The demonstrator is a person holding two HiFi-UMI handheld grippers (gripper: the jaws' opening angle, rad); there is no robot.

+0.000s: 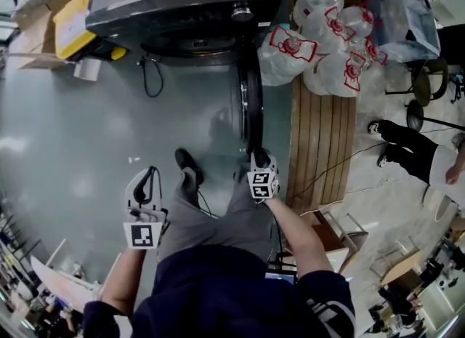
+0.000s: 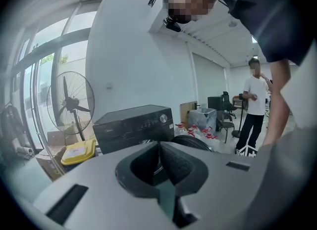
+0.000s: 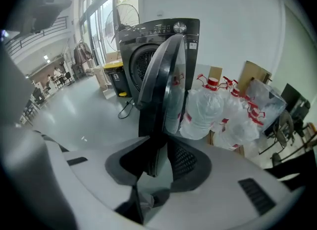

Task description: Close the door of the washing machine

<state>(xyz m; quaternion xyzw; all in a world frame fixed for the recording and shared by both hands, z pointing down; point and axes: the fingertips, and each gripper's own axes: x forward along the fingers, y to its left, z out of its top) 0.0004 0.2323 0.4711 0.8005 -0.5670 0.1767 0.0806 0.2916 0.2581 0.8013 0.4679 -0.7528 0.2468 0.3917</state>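
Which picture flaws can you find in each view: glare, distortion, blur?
Head view: bright glare on the grey floor, corners bend. Left gripper view: strong fisheye curves the window frames; dark vignette. Right gripper view: washing machine door sharp, edges darken.

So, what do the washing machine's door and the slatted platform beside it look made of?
Door: glossy dark rim, likely plastic, around a tinted see-through window of glass or clear plastic; bags show through it. Platform: bare brown wood, with plank seams visible.
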